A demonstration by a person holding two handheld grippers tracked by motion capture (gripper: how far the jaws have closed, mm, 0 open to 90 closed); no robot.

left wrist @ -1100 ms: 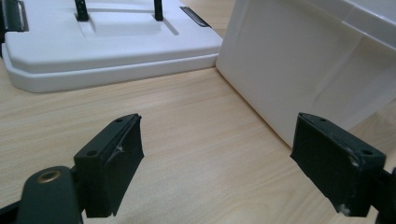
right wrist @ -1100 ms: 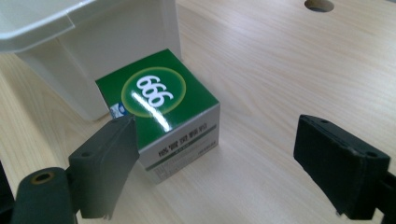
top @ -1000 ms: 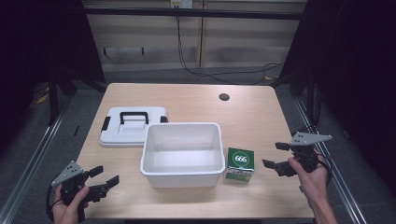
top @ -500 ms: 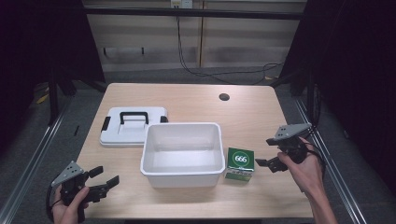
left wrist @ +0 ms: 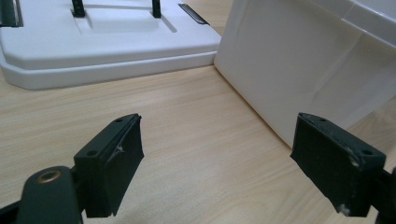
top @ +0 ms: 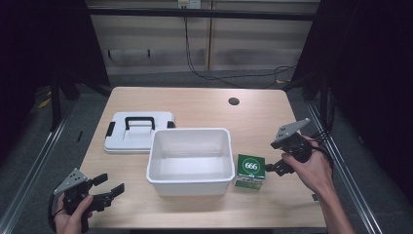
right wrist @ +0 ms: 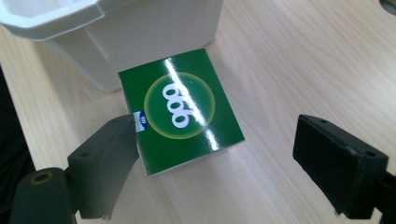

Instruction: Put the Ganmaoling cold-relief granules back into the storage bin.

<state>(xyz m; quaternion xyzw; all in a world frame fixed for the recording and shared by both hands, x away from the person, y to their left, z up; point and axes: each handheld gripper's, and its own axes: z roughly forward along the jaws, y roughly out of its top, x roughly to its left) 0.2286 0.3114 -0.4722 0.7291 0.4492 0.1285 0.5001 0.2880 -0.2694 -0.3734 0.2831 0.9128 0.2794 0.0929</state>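
I see the green box (top: 251, 169) sitting on the table (top: 204, 105), just to the right of the white tub (top: 189, 158). My right gripper (top: 276, 156) is right next to the box on its right side, with its jaws wide apart and holding nothing. My left gripper (top: 106, 187) waits at the near left corner, jaws wide apart too. The white lid (top: 138, 130) lies far left of the tub.

In the right gripper view the white bin (right wrist: 140, 32) is cut off by the top edge, the small blue mark on the green box (right wrist: 182, 112) is too small to read, and in the left gripper view the lid (left wrist: 102, 42) runs off the upper left.
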